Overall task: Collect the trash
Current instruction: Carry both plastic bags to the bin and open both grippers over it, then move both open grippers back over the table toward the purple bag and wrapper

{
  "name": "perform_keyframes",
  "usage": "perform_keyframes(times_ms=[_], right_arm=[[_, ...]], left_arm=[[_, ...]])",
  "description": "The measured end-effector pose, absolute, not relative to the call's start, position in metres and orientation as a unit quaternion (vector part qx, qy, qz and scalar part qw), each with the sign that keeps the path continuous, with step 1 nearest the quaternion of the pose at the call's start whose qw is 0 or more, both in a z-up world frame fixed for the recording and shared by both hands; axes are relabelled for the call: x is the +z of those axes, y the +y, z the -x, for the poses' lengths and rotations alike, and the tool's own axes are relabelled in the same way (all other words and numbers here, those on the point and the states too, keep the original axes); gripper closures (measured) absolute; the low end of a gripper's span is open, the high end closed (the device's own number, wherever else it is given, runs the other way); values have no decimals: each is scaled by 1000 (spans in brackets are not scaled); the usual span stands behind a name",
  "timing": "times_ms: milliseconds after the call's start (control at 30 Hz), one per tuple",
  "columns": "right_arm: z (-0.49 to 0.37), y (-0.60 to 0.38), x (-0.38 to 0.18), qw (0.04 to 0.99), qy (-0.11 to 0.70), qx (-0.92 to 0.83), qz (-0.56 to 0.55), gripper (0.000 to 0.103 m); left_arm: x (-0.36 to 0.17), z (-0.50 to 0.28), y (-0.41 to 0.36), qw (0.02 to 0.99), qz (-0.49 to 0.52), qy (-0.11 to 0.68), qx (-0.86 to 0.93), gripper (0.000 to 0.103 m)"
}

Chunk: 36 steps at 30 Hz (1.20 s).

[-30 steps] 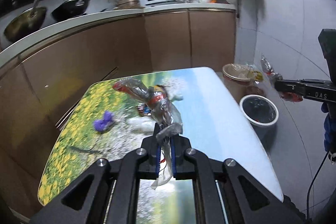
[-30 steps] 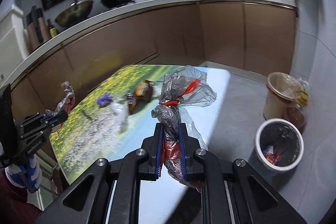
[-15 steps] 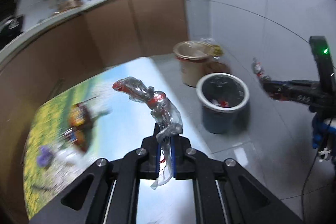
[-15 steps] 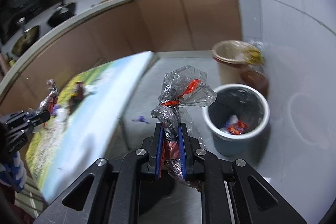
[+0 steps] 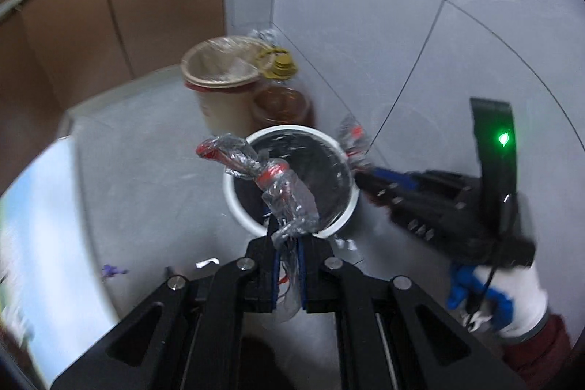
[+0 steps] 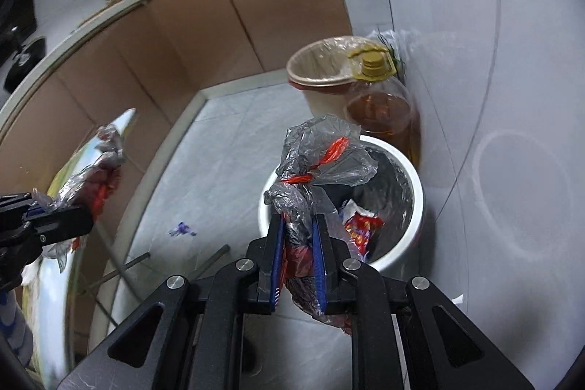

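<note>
No legible text, label, brand, number or sign in either view; print on the red snack wrapper [image 6: 362, 225] inside the white bin [image 6: 415, 207] too crumpled and small to make out, nothing decipherable on the oil bottle [image 6: 384, 112] beside it, and only a plain green indicator light [image 5: 504, 137] without lettering on the upright black part of the right gripper [image 5: 362, 170] seen from the left wrist

Two crumpled clear wrappers [image 5: 278, 185] [image 6: 314, 167] with red bits hang above the white bin [image 6: 413, 207].
</note>
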State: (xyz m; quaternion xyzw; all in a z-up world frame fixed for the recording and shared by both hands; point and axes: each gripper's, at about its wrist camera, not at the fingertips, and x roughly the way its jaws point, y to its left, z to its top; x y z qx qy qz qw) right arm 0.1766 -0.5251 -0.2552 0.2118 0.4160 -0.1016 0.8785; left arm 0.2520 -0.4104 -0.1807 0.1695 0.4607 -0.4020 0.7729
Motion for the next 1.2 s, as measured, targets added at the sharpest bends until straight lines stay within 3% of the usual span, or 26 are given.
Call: perform_keyframes(times_ms=[167, 233, 267, 367, 400, 667, 800, 1133, 1200], right_arm=[[-209, -545, -284, 867, 433, -105, -223, 84], [-219, -552, -295, 863, 440, -115, -219, 82], [-223, -556, -299, 863, 440, -117, -220, 77], [-230, -564, -307, 861, 439, -131, -220, 54], [-231, -566, -308, 860, 440, -135, -219, 53], [-219, -550, -301, 862, 445, -150, -192, 41], [-204, -534, -288, 869, 427, -152, -199, 23], [-154, -454, -202, 915, 343, -137, -161, 8], [-145, -438, -185, 924, 328, -128, -151, 0]], left_arm=[[-207, -297, -452, 756, -143, 485, -415, 95], [-216, -310, -467, 746, -130, 499, -422, 90], [-222, -316, -472, 747, -123, 504, -417, 87], [-229, -329, -479, 749, -103, 510, -411, 61], [-230, -331, -482, 751, -99, 509, -409, 54], [-212, -328, -461, 770, -66, 492, -400, 54], [-190, -310, -432, 801, -49, 457, -383, 54], [-111, -229, -343, 881, -71, 342, -318, 54], [-97, -213, -324, 894, -76, 321, -302, 54]])
